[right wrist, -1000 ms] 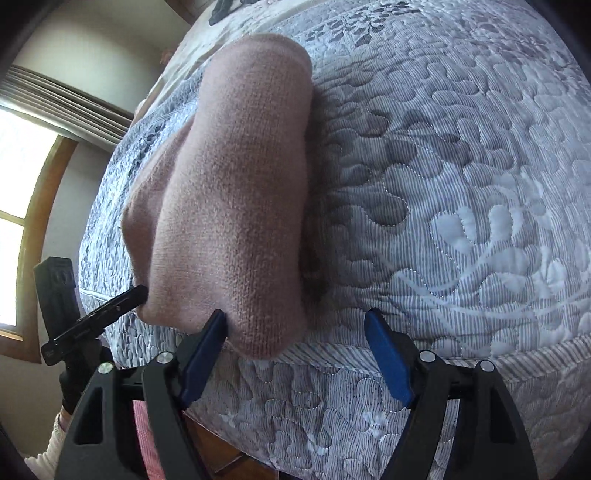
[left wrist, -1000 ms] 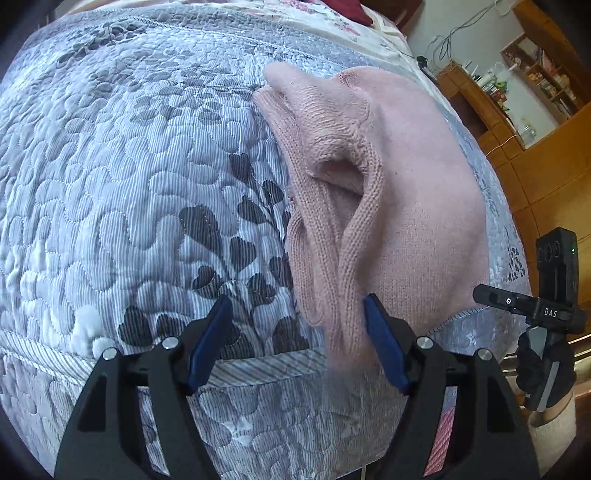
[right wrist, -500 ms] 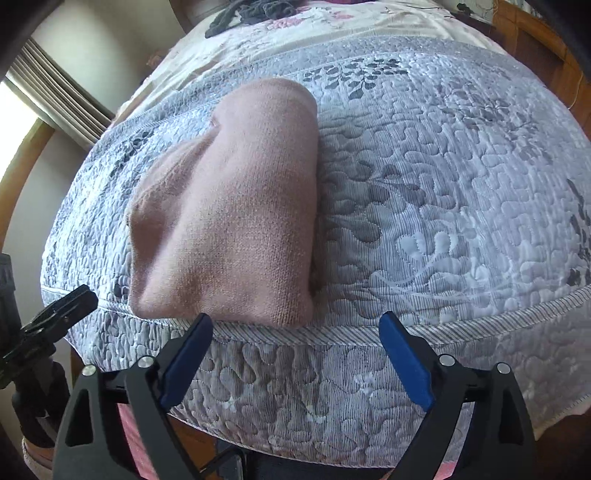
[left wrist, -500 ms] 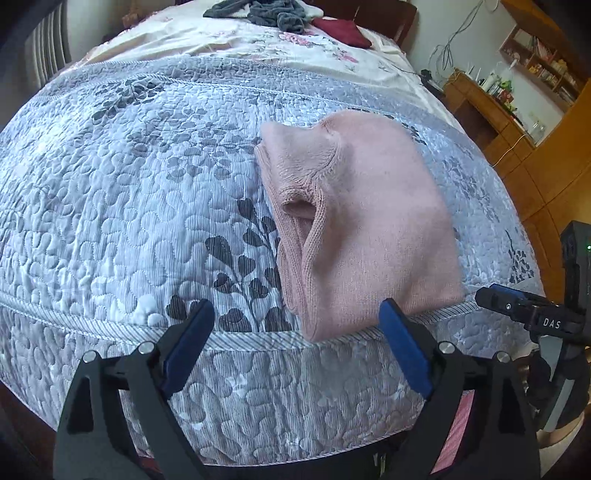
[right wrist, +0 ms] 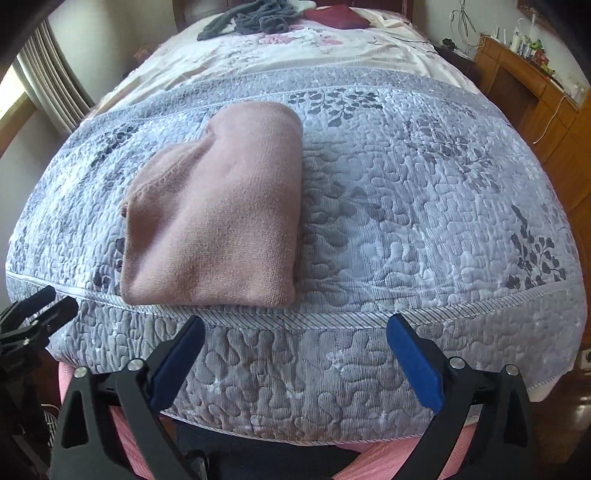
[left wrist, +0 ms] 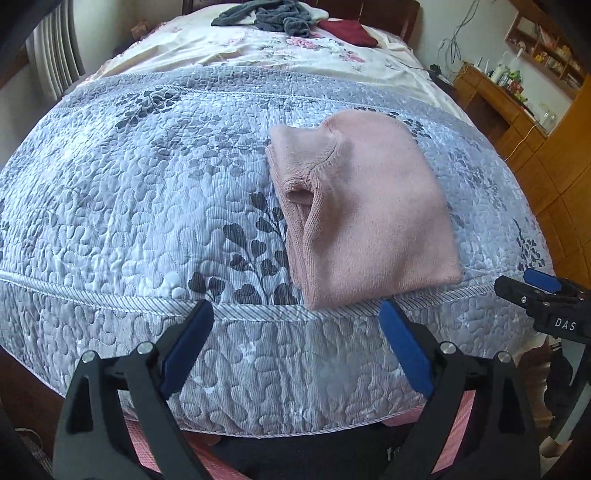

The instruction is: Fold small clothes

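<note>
A pink knitted garment [left wrist: 373, 214] lies folded into a compact rectangle near the front edge of the grey quilted bedspread [left wrist: 129, 192]. Its layered folded edges face left in the left wrist view; the right wrist view shows the pink garment [right wrist: 218, 218] as a smooth top. My left gripper [left wrist: 295, 325] hangs open off the bed's front edge, below the garment, holding nothing. My right gripper [right wrist: 295, 343] is likewise open and empty, off the front edge and to the right of the garment. Each gripper shows at the edge of the other's view, the right gripper [left wrist: 532, 288] and the left gripper [right wrist: 37, 314].
A floral white sheet [left wrist: 295, 51] covers the far half of the bed, with a grey heap of clothes [left wrist: 266, 14] and a dark red item [left wrist: 347, 29] at the head. A wooden cabinet [left wrist: 498, 99] with small items stands to the right. A curtained window [right wrist: 40, 85] is at the left.
Both grippers have pulled back from the garment and off the bed's front edge, so more of the bed shows. The garment lies flat and free; both stay open.
</note>
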The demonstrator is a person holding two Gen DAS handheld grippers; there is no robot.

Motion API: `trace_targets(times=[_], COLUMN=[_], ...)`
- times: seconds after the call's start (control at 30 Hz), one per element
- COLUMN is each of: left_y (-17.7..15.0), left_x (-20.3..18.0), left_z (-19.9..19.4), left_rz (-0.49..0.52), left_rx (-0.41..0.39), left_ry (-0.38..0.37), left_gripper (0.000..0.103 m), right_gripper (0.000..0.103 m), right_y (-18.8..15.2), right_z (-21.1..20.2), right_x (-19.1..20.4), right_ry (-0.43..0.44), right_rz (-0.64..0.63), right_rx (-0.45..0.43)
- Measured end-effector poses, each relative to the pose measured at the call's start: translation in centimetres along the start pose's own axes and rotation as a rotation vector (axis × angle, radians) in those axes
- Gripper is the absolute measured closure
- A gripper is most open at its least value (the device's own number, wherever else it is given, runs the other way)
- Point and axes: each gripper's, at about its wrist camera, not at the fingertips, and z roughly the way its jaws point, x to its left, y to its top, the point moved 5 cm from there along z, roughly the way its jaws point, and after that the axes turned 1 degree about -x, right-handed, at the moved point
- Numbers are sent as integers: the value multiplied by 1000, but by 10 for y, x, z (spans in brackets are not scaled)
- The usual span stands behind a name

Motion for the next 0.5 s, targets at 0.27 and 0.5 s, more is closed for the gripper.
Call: trace_targets(times=[0.27,0.5], left_y=[-5,-10], left_x=[-5,-13], left_z=[-18,-30], left_rz=[-11,10], left_rx=[-18,-32], left_ry=[34,46], left_gripper=[12,12], right_gripper=[4,4], right_y=[-1,-3], right_z=[-25,-44], right_x=[5,11], right_ry=[-31,-85], right_rz=[13,-4], right_rx=[-32,-50])
